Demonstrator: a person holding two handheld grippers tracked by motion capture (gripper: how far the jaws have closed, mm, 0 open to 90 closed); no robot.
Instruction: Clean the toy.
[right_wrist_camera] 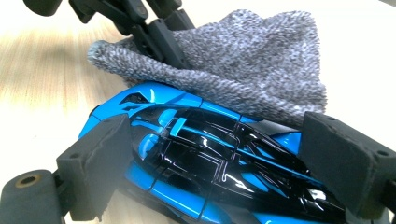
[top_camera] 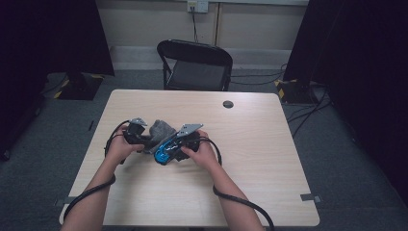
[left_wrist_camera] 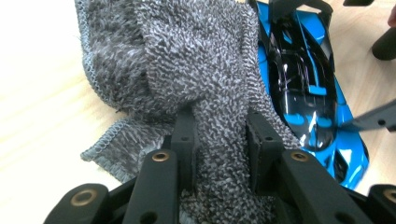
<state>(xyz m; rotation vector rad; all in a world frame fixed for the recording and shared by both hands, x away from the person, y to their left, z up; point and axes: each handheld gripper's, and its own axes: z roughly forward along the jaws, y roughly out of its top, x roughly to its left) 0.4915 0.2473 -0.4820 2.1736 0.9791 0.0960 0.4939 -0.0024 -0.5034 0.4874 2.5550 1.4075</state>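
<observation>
Pale wooden surface (top_camera: 269, 159), cloth meets toy car.
Left gripper (left_wrist_camera: 219, 135) jaws pinch the grey towel (left_wrist_camera: 187, 60); right gripper (right_wrist_camera: 219, 158) jaws clamp the blue toy car (right_wrist_camera: 205, 158).

**Bare forearms, black grippers**

The person's forearms are bare, with no sleeve on either. The left gripper (left_wrist_camera: 219, 140) is matte black, its linkage arms set with brass-coloured round bushings, its jaws carrying flat dark pads. The right gripper (right_wrist_camera: 219, 158) has thick black foam-like pads. Each carries a grey three-cornered plate on top and trails a black cable.
</observation>
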